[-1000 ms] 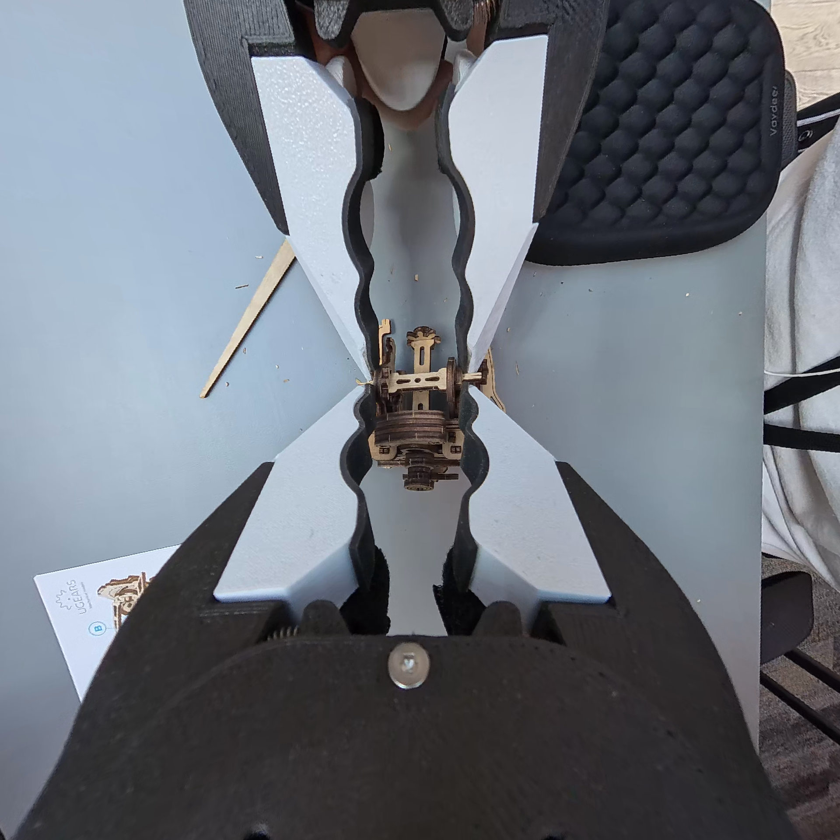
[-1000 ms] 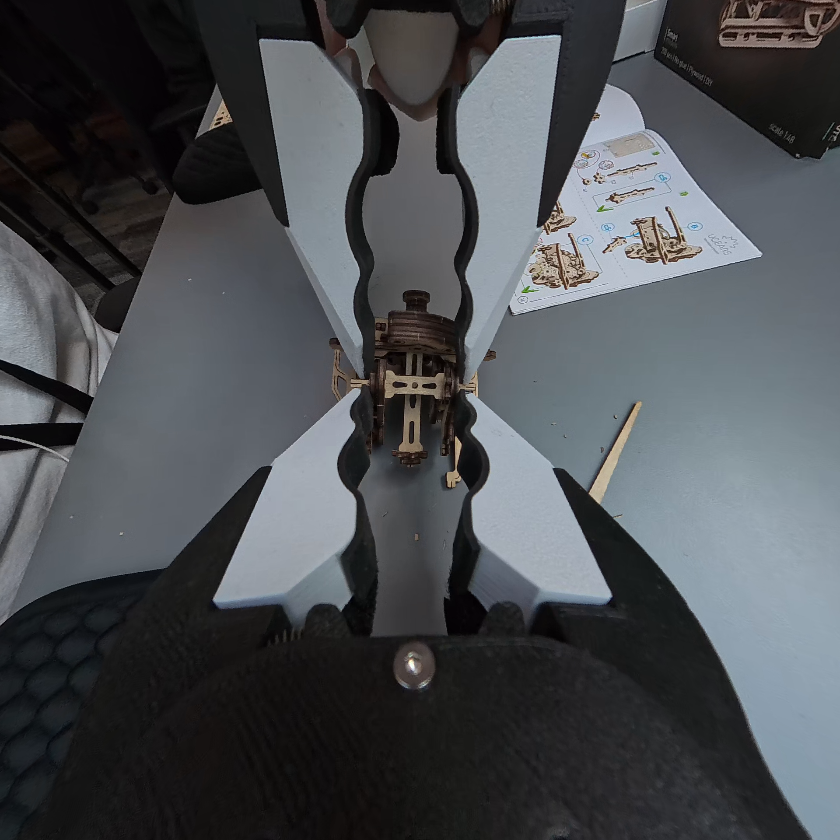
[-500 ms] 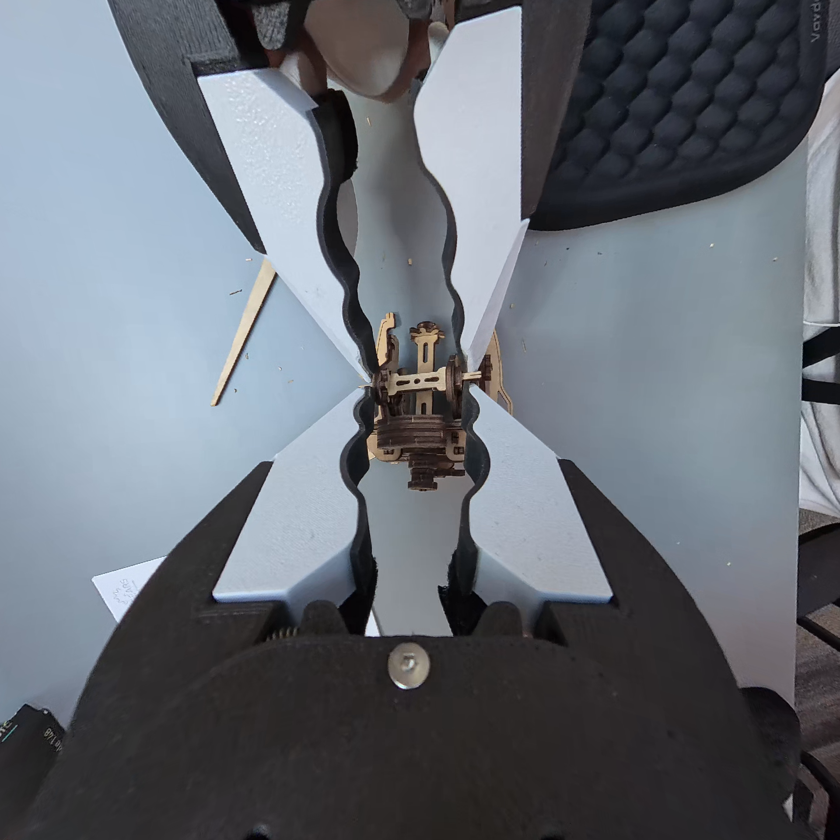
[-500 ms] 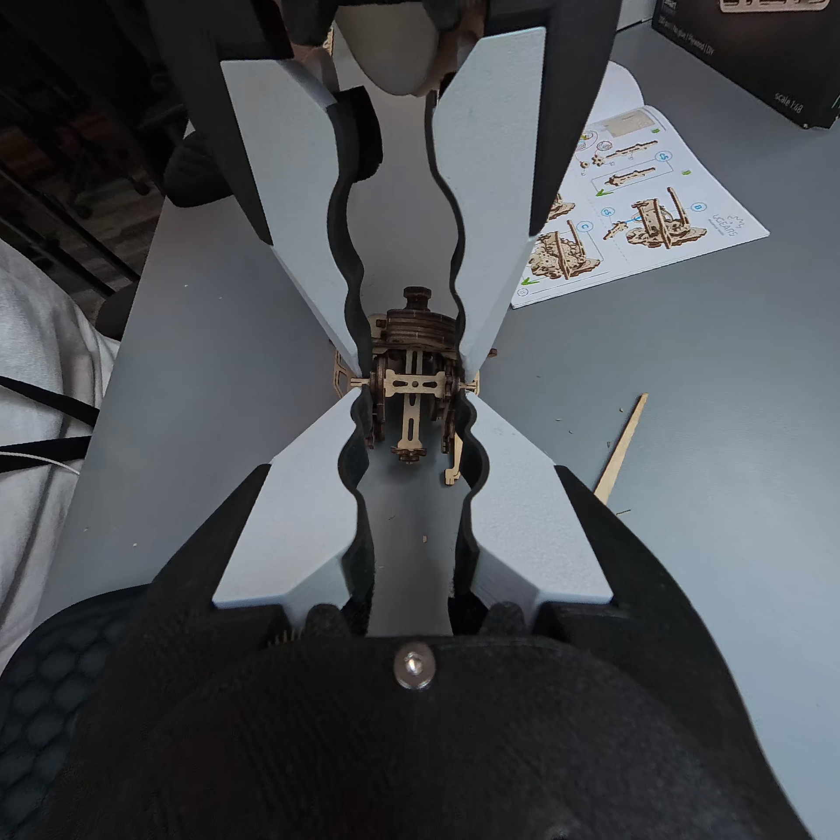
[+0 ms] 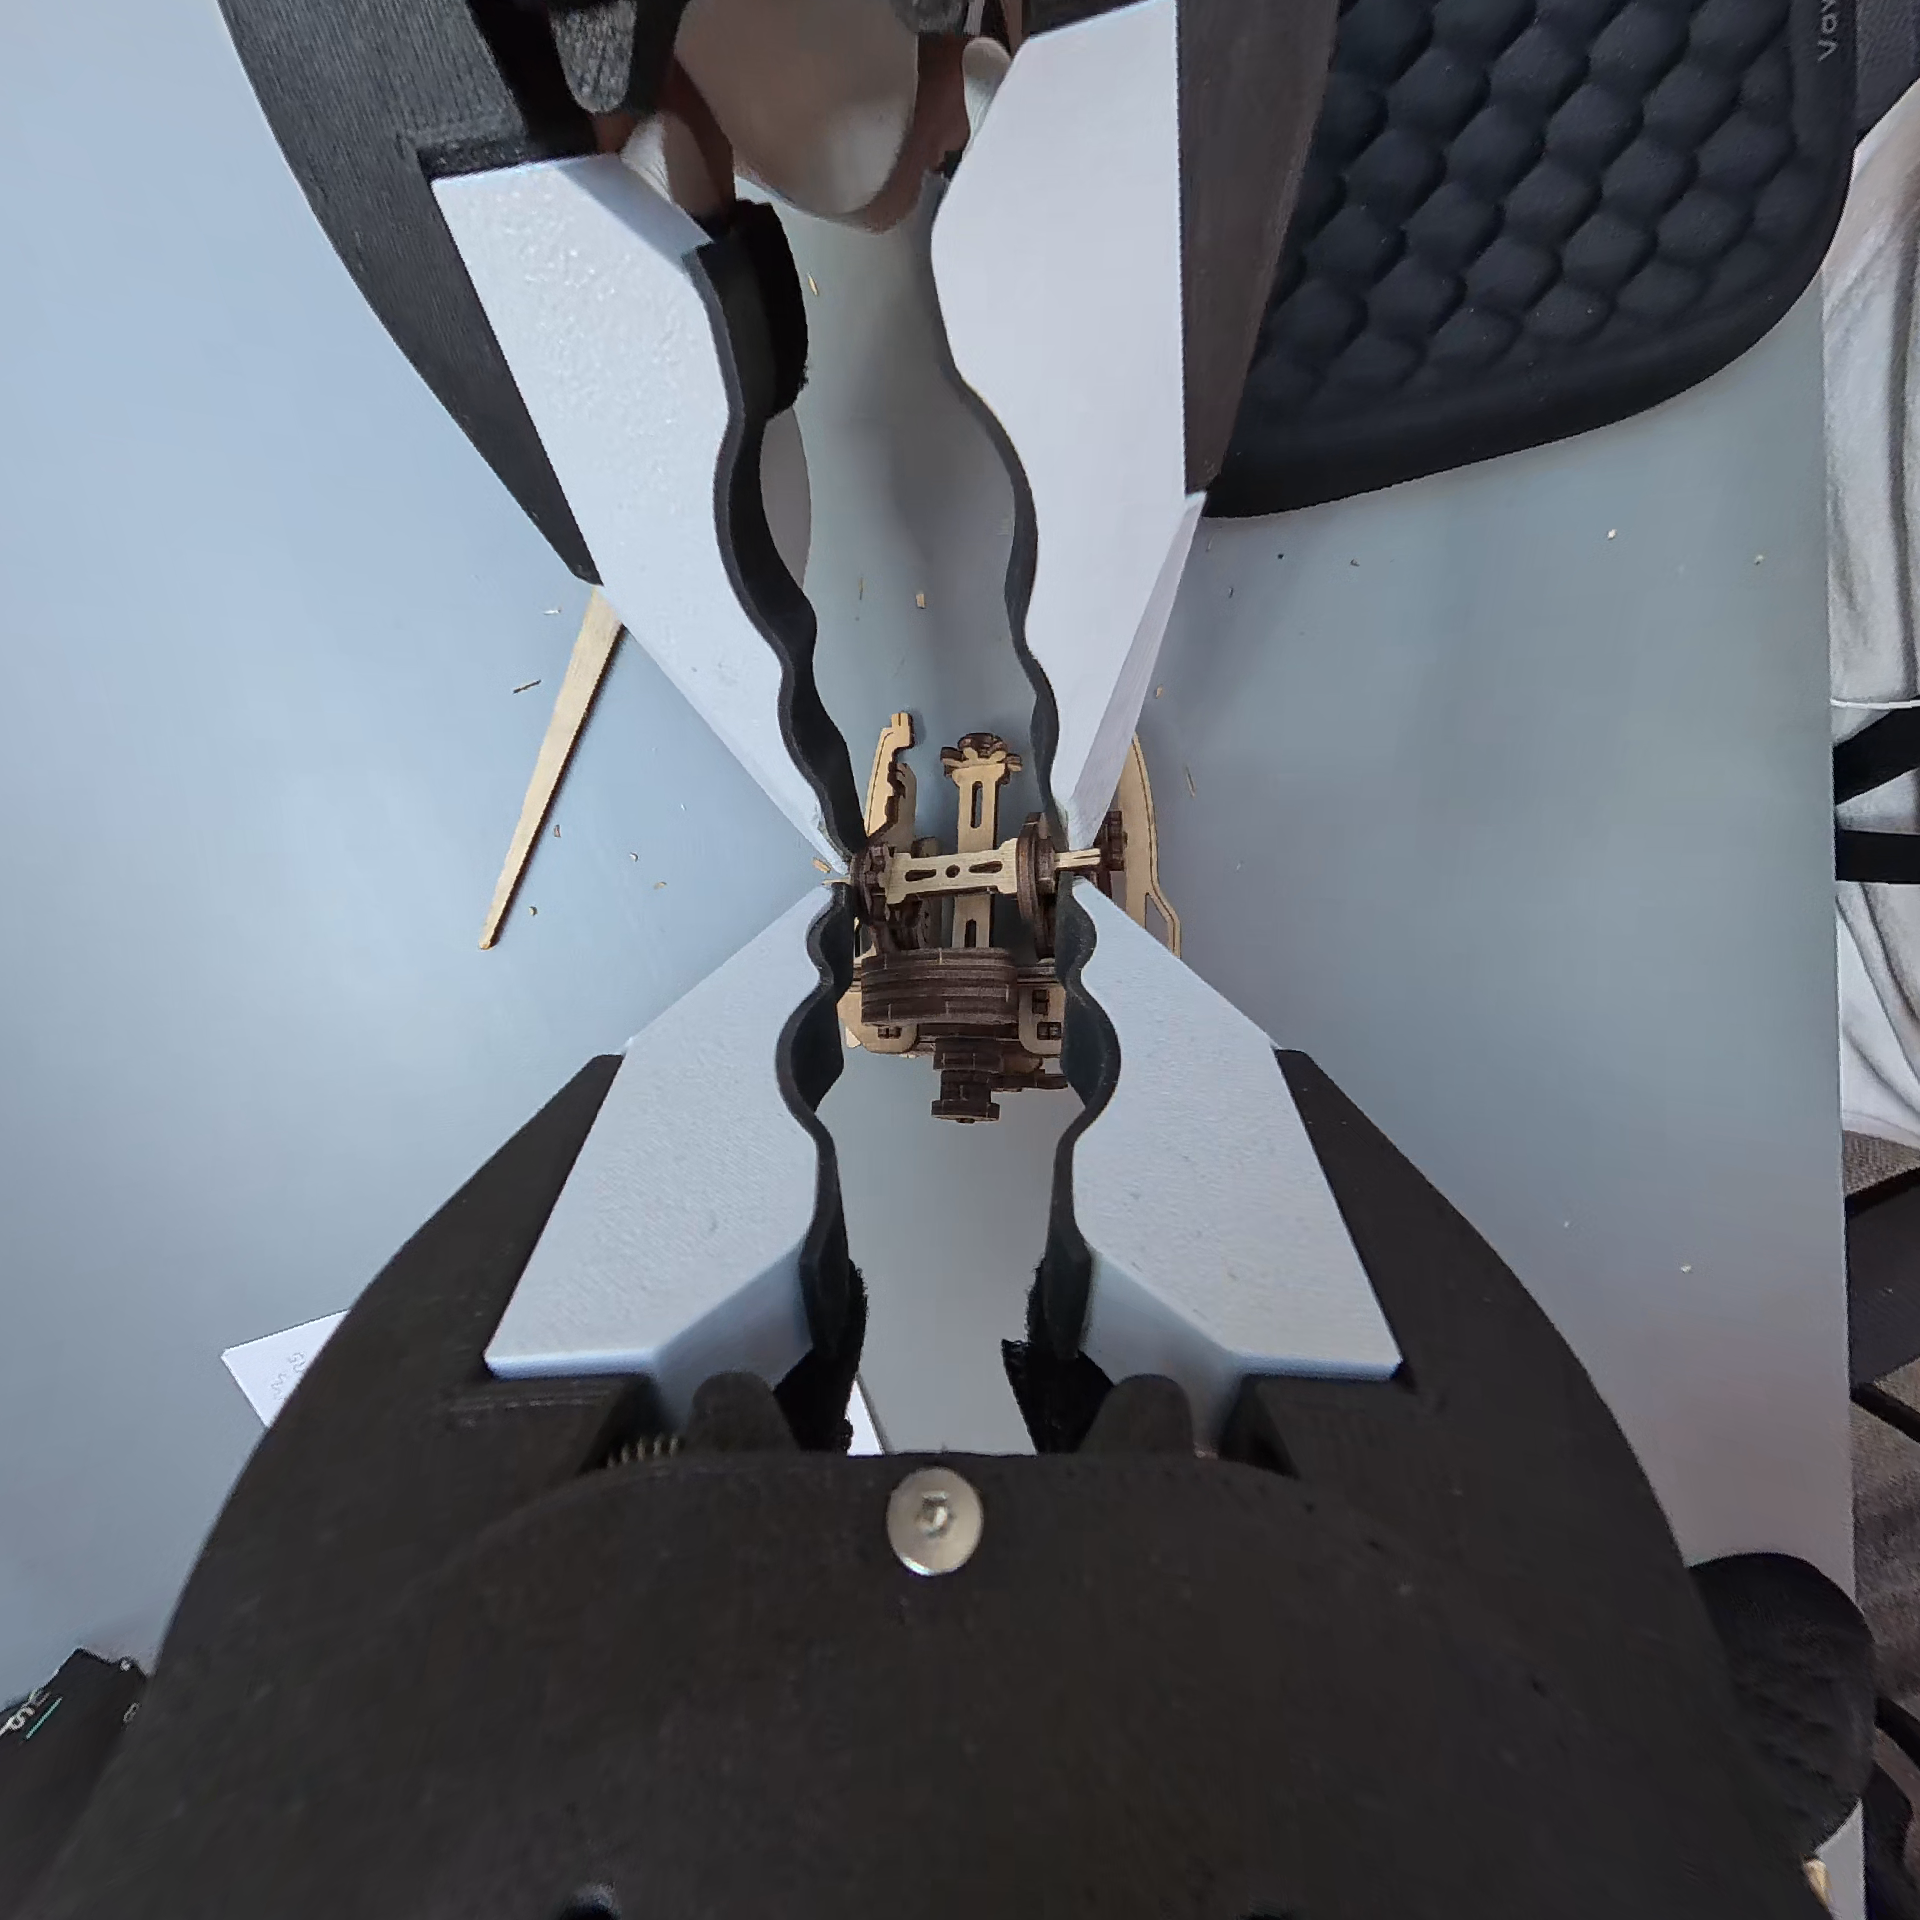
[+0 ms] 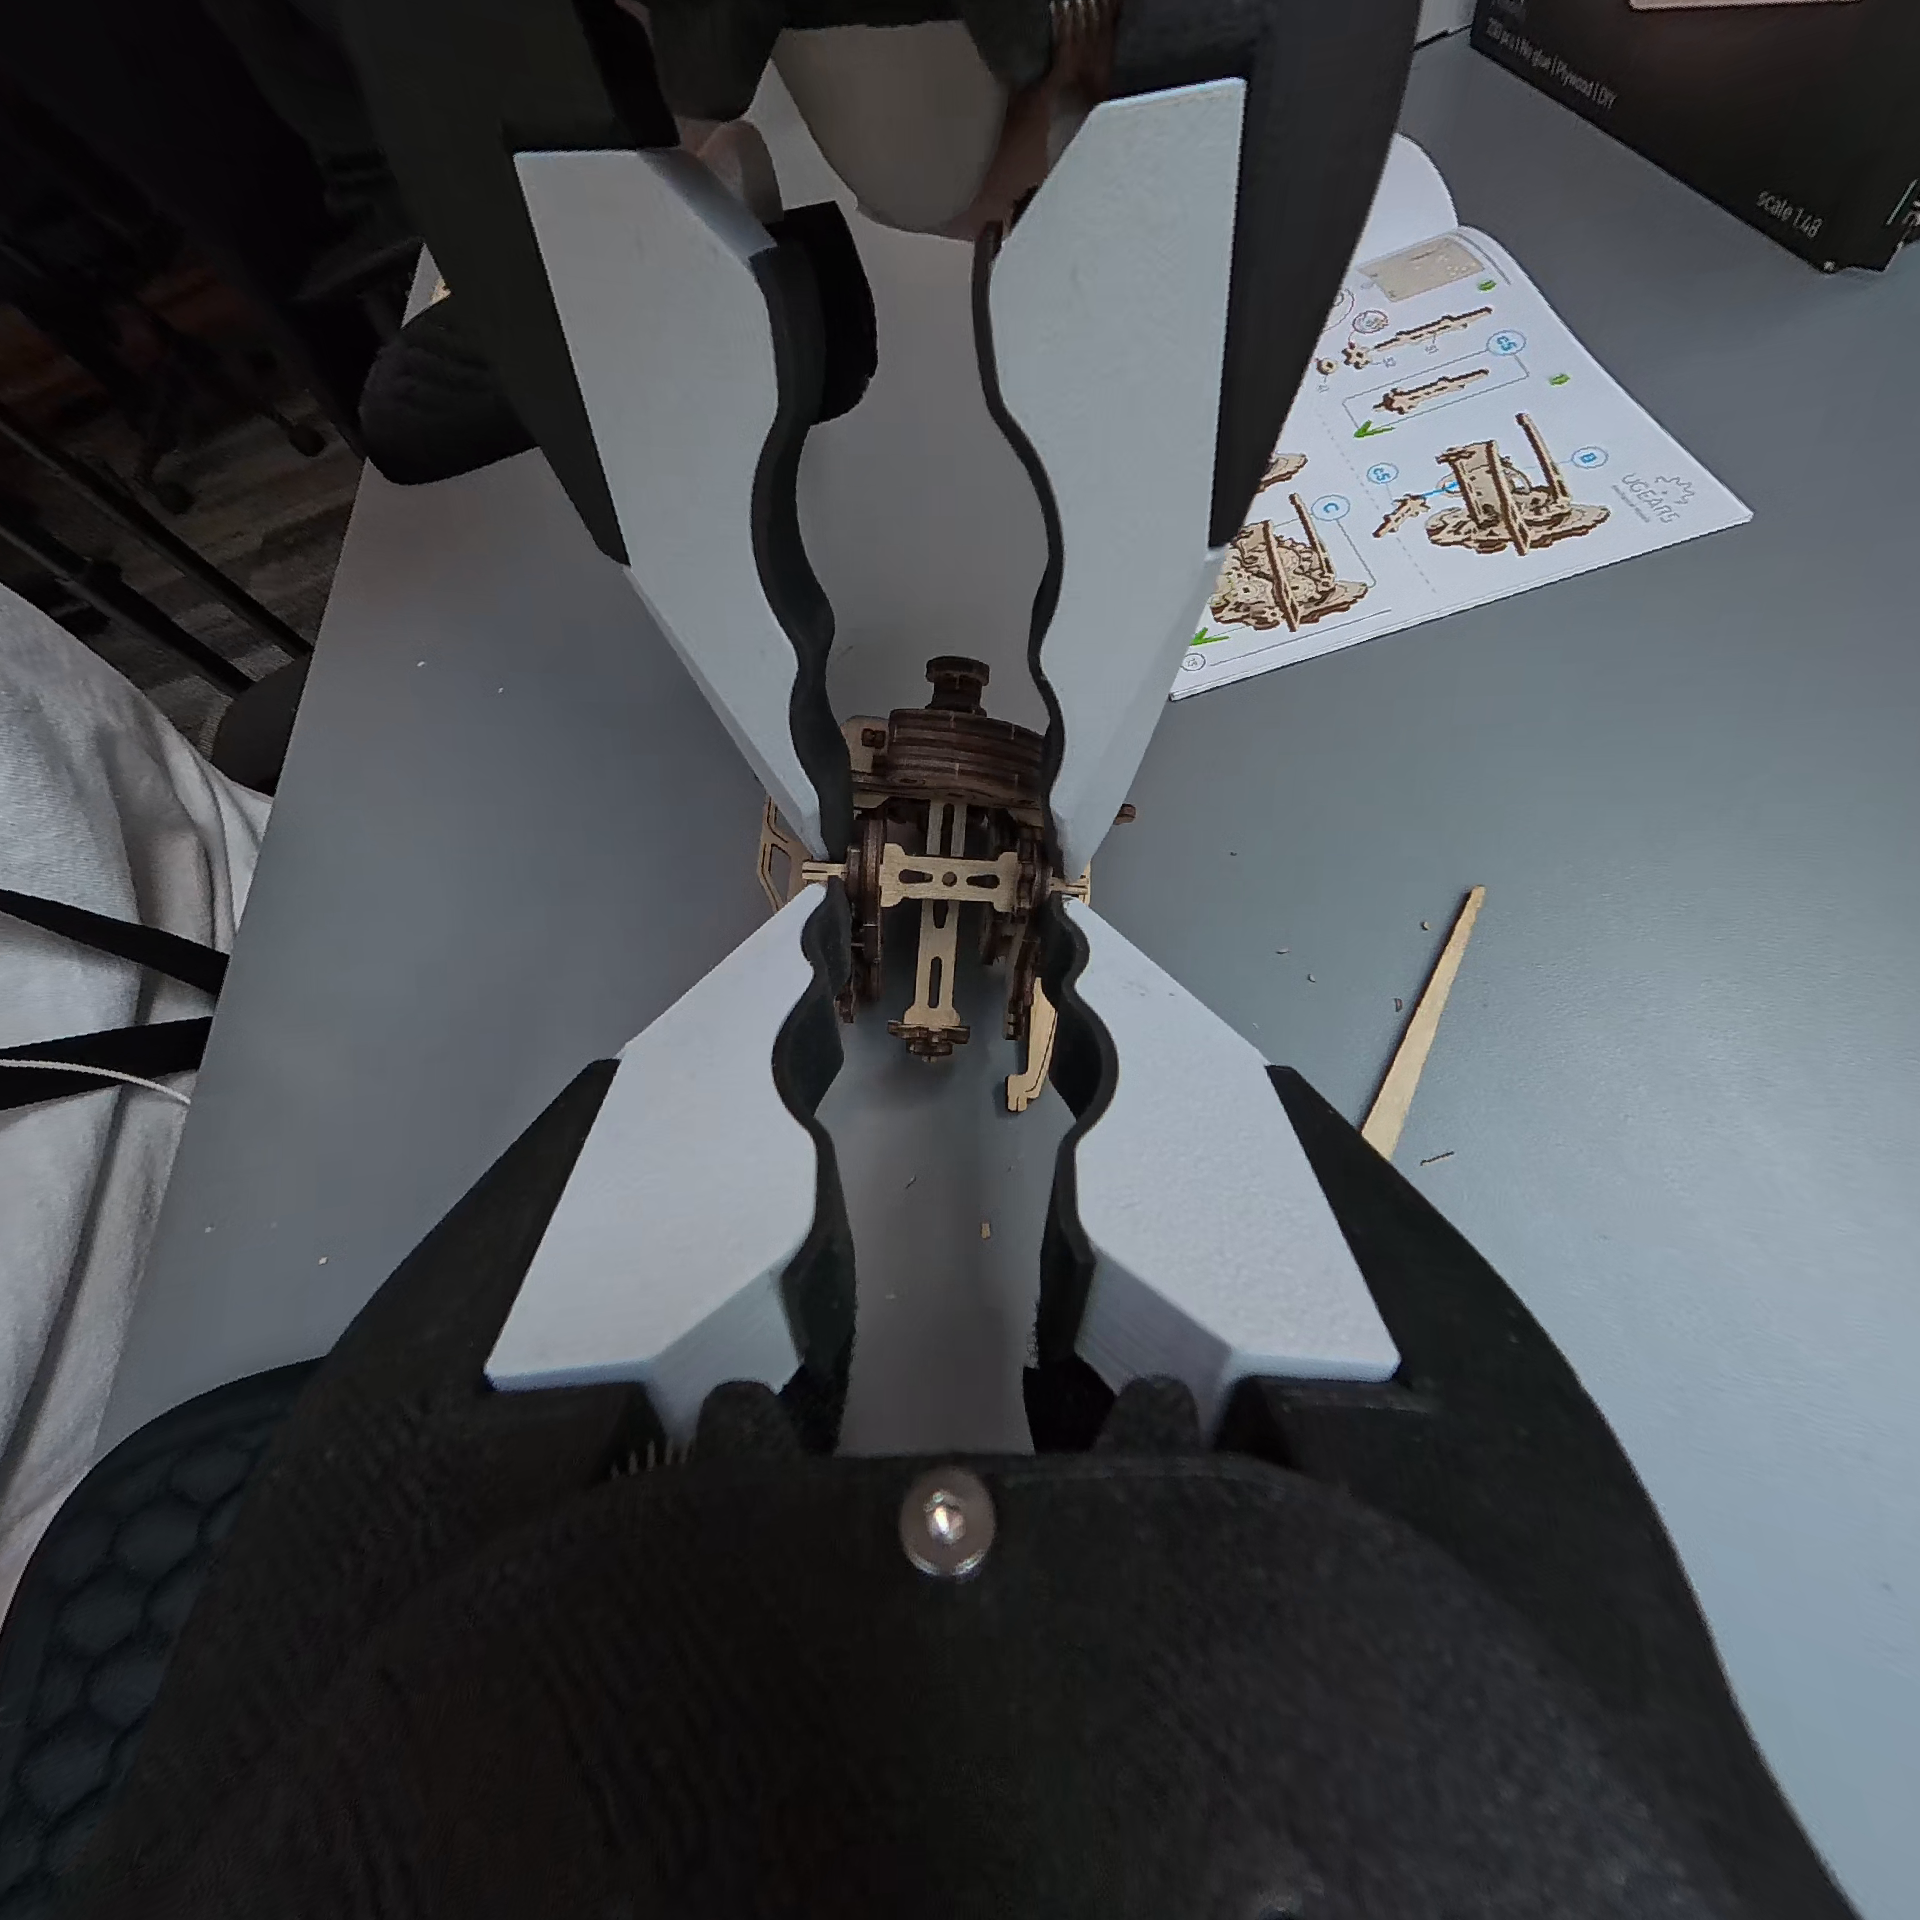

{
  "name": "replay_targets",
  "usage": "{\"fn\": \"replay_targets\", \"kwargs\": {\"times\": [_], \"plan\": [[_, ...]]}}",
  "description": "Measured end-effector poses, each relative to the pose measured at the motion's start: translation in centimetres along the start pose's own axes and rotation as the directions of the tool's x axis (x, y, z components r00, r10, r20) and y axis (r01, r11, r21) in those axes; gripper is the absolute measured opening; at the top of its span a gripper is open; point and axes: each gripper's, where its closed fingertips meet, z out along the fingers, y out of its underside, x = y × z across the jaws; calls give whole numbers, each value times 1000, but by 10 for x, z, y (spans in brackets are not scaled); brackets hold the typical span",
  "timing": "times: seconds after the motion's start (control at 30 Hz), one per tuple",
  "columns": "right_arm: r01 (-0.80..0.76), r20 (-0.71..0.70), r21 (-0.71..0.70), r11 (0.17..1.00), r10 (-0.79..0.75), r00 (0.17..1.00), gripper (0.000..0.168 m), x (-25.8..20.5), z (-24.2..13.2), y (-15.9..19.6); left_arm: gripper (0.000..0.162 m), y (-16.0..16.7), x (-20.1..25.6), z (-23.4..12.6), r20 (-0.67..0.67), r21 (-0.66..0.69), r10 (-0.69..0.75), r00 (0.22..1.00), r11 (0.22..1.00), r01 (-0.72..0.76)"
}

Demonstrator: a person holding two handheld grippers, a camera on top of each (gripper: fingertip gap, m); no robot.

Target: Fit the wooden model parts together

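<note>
A small wooden model (image 5: 956, 935), with light plywood struts, dark gears and a dark stacked drum, is held just above the grey table (image 5: 260, 520). My left gripper (image 5: 956, 925) is shut on its drum end. My right gripper (image 6: 945, 935) faces it tip to tip and is shut on the model (image 6: 945, 862) at the ends of the cross axle. In the left wrist view the right gripper (image 5: 956, 831) comes in from the top. A flat light wooden part (image 5: 1148, 862) shows behind the model; whether it is attached is hidden.
A thin wooden stick (image 6: 1423, 1018) lies on the table and also shows in the left wrist view (image 5: 551, 769). An instruction sheet (image 6: 1455, 468) and a black box (image 6: 1714, 104) lie at the back right. A black quilted cushion (image 5: 1507, 239) overhangs the table edge beside a person's white clothing (image 5: 1870, 520). My left and right fingertips are right by each other. The thin wooden stick (image 6: 1423, 1018) is about 8 cm from both grippers' fingertips. It is also in sight in the left wrist view (image 5: 532, 811).
Both grippers stay shut on the model. In each view the opposite gripper has leaned over to the left. The background has shifted, and the sheet has slid further out of the left wrist view.
</note>
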Motion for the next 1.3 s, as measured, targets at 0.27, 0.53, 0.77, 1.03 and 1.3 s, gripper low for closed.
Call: {"fn": "replay_targets", "kwargs": {"times": [0.27,0.53,0.77,1.03,1.3], "plan": [[-3,-2,0,1000,3,1000,35,0,0,0,37,0,0,0,-14,-1,14,1000,1000,-14],[-1,-2,3,1000,1,1000,35,0,0,0,36,1,0,0,-20,-48,24,1000,999,-25],[46,-31,-4,999,-46,998,33,0,0,-1,35,1,0,-1,-9,-57,41,999,998,-41],[73,-58,-5,997,-74,996,33,2,0,-1,35,1,-1,-1,14,-63,42,999,997,-41],[52,-16,9,999,-52,999,35,-1,2,0,36,3,2,-2,-31,-79,25,999,997,-28]]}}
